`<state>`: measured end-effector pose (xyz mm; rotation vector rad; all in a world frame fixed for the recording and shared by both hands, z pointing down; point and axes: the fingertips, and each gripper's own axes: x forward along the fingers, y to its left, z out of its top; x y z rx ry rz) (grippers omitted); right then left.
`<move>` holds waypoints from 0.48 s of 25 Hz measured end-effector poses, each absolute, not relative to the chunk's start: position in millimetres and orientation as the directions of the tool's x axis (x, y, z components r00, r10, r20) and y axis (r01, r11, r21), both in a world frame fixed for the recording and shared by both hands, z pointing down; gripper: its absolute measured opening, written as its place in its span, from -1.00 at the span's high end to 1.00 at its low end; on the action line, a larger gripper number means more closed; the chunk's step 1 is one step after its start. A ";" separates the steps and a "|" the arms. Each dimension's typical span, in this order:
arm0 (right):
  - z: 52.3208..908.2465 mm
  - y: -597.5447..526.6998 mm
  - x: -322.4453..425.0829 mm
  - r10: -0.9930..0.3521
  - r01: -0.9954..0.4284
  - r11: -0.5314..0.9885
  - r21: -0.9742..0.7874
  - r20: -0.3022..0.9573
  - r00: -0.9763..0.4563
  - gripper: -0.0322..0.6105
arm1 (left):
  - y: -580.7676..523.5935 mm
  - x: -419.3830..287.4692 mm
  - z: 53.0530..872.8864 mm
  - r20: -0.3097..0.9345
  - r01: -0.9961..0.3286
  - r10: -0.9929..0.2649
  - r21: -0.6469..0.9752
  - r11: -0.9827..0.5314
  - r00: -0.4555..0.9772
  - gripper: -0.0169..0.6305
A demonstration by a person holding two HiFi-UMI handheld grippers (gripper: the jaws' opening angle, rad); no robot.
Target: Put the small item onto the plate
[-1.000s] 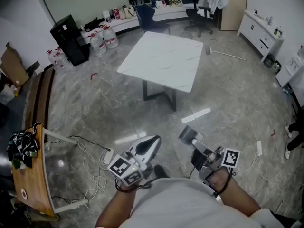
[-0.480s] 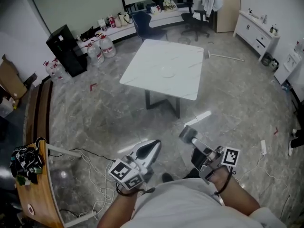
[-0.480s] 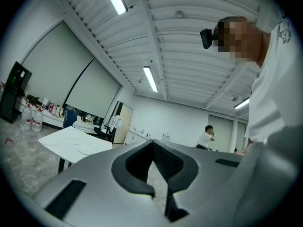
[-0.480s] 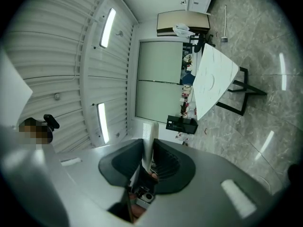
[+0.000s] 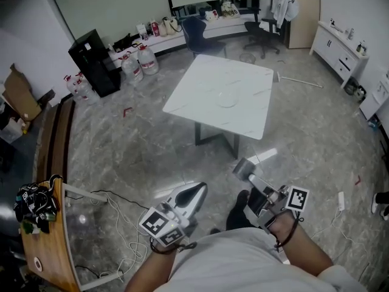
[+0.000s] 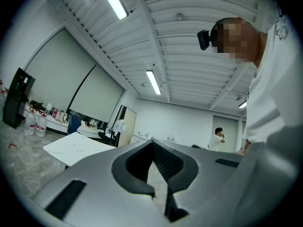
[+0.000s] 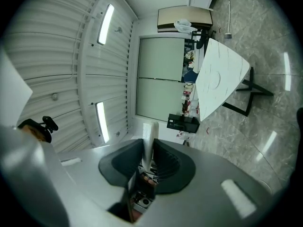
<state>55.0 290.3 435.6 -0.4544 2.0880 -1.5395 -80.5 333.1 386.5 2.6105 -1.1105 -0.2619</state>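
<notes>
A white square table [image 5: 220,94] stands a few steps ahead on the marble floor, with a clear round plate [image 5: 227,100] near its middle. My right gripper [image 5: 250,176] is held low in front of the person's body, shut on a small flat pale item [image 5: 243,168]. In the right gripper view that item [image 7: 148,143] sticks out between the dark pads, and the plate [image 7: 215,79] shows faintly on the table. My left gripper [image 5: 189,194] is held beside it, jaws together with nothing between them; its tips [image 6: 152,143] meet.
Cables and a power strip [image 5: 137,199] lie on the floor at lower left beside a wooden desk [image 5: 42,236]. A black cabinet [image 5: 94,55], water bottles [image 5: 138,62] and office chairs [image 5: 200,32] line the far wall. A white sideboard [image 5: 343,53] stands right. Another person [image 6: 218,138] stands far off.
The head view has shifted: the table sits a little further right and lower in frame, and a dark shoe shows between the grippers. Both grippers keep their pose and grip.
</notes>
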 end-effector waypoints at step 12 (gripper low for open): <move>443.4 149.5 50.6 -0.497 0.071 0.300 -0.951 -0.219 -0.840 0.67 | 205.0 -74.3 393.1 -0.041 -0.696 -0.745 0.324 -0.640 0.666 0.93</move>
